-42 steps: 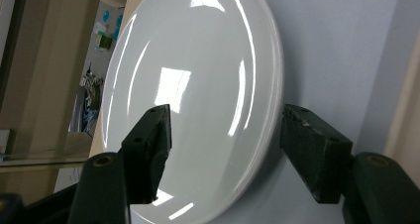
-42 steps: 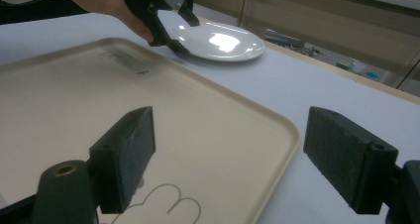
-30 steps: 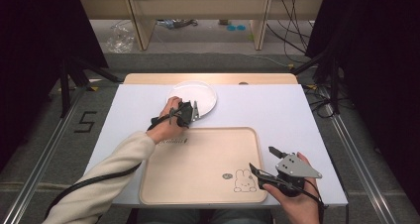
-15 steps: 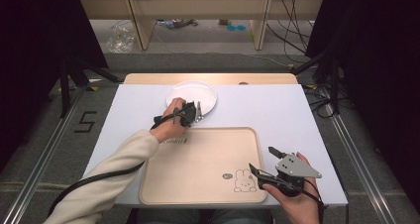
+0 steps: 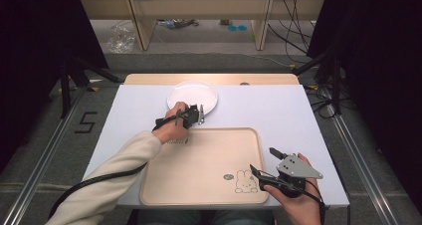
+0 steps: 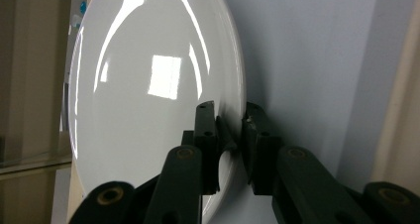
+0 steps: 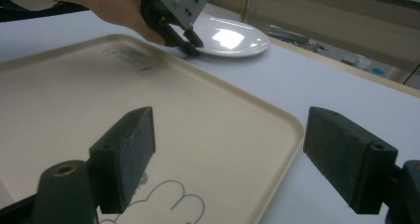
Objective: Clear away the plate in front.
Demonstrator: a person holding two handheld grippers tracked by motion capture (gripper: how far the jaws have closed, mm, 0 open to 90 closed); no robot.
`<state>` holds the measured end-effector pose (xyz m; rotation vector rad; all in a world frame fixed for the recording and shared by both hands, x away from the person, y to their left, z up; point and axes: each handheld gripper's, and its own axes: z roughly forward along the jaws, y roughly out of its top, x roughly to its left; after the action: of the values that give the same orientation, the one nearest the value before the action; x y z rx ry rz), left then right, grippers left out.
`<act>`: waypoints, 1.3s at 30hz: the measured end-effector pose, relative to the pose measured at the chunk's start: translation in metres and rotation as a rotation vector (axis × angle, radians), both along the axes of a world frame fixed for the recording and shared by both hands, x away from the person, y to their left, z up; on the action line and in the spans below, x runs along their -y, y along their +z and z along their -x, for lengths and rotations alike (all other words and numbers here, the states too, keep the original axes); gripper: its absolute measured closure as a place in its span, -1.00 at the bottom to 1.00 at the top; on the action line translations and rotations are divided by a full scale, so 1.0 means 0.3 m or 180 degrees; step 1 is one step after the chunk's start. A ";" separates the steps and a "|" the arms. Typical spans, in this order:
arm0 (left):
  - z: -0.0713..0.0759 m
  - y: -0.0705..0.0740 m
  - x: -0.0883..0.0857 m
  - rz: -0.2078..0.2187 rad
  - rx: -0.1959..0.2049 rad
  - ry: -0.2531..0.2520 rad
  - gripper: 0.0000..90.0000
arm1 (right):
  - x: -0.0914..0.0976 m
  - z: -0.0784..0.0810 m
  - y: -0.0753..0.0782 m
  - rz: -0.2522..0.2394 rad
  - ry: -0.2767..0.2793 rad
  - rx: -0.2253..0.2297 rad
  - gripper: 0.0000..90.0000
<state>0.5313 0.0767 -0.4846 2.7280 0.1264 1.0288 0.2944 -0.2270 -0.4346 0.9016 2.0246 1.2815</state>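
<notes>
Left gripper pinching the rim of the white plate, right gripper held wide over the tray.

The left gripper has just been closing, and its jaws now stand narrow with the near rim of the plate caught between them; in the left gripper view the pads sit on either side of that rim. The plate lies on the white table, just beyond the far edge of the beige tray and a little left of the table's middle. The right gripper hovers well apart at the tray's near right corner, jaws spread wide with nothing between them, close to a small rabbit drawing printed on the tray.
</notes>
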 end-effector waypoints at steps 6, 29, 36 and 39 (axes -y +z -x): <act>0.014 0.029 0.007 -0.0053 0.0184 0.0012 0.86 | 0.002 -0.003 -0.001 0.0019 0.0006 0.0041 -0.53; 0.030 0.107 -0.012 -0.0037 0.0485 0.0016 0.95 | 0.001 -0.003 -0.001 0.0015 0.0004 0.0037 -0.52; 0.045 0.116 -0.018 -0.0047 0.0522 -0.0009 0.95 | 0.002 -0.004 -0.001 0.0021 0.0002 0.0052 -0.52; 0.053 0.123 -0.022 -0.0029 0.0543 -0.0011 0.95 | 0.001 -0.004 -0.001 0.0021 0.0007 0.0051 -0.52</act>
<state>0.5154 0.0832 -0.4475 2.6327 0.0886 1.2576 0.2955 -0.2273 -0.4348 0.8835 2.0170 1.2786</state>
